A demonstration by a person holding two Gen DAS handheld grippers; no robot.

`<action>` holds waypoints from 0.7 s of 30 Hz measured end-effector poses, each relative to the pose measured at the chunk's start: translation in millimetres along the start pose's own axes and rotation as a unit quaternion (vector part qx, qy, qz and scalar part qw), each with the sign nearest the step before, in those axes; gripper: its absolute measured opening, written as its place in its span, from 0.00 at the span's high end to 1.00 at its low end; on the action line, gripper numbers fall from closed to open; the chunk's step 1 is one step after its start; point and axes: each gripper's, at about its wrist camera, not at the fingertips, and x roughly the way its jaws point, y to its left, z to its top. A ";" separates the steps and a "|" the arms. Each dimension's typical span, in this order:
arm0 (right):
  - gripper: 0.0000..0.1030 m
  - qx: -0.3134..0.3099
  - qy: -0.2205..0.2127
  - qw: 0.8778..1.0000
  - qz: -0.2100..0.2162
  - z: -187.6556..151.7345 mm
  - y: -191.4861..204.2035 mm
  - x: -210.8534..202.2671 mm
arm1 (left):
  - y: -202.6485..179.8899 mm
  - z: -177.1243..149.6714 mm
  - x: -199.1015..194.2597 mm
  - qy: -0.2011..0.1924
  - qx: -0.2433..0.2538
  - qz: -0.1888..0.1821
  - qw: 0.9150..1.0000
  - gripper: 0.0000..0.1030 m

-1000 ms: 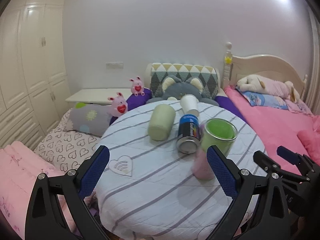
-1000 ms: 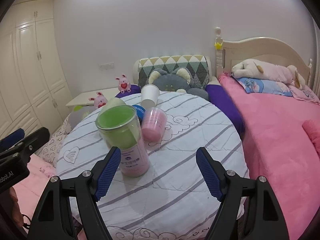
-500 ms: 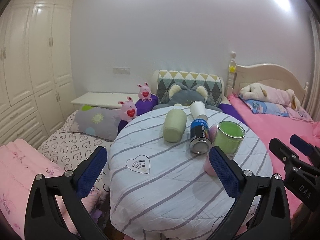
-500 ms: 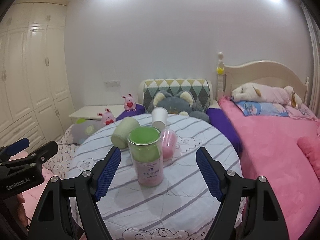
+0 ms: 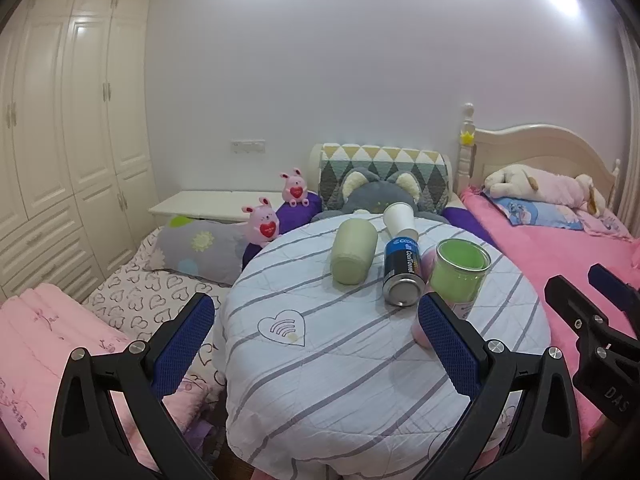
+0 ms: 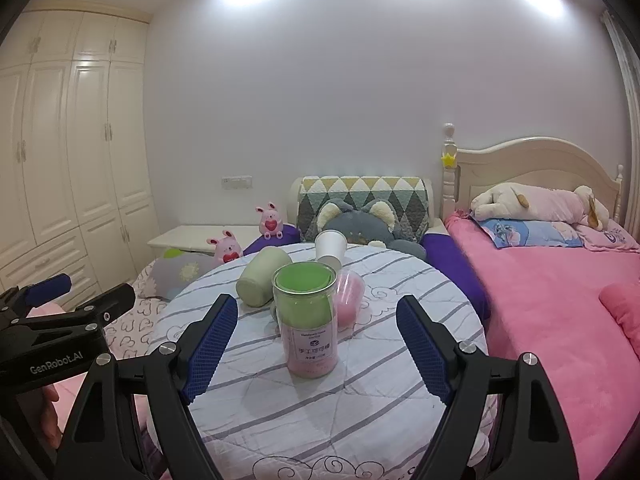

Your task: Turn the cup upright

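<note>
Green plastic marks the nearest candidate: the green cup (image 5: 353,256) lies on its side on the striped tabletop (image 5: 360,364), base toward the left camera, mouth pointing away. A white cup (image 5: 400,219) lies tipped behind it, and a pink cup (image 6: 349,305) lies on its side behind the jar (image 6: 309,322). The jar stands upright. A can (image 5: 402,273) lies between the green cup and the jar. Which cup the task means cannot be told from the views; the green one is the most exposed.

Gripper state: left gripper (image 5: 316,344) and right gripper (image 6: 314,346) both have their jaws spread wide, holding nothing, and both are short of the objects.

Recommended procedure for the step in hand — approach and grasp:

1. Use the left gripper; the green cup sits on its side of the cluster, with open cloth to the cup's left.
2. Bring the jaws in across the cup's body, near the middle, so that both pads bear on the curved wall.
3. Keep clear of the can — it lies just beside the cup and will probably roll if nudged.
4. Close gently; a round cup on loose cloth may slip or roll away.
5. Lift slightly before rotating, so that the rim does not drag on the cloth.
6. Set the base down flat on a bare stretch of tabletop, then release.

Keep the right gripper back; the jar in front of it looks easy to topple.
</note>
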 end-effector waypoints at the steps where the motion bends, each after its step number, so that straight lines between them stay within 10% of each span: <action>1: 0.19 0.001 -0.001 1.000 0.000 -0.3 -0.2 -0.7 | -0.3 -0.5 0.0 0.000 0.001 0.001 1.000 0.00; 21: 0.19 0.015 0.004 1.000 0.001 -6.7 -10.7 5.2 | -15.3 -2.3 8.0 0.013 0.020 -0.001 1.000 0.00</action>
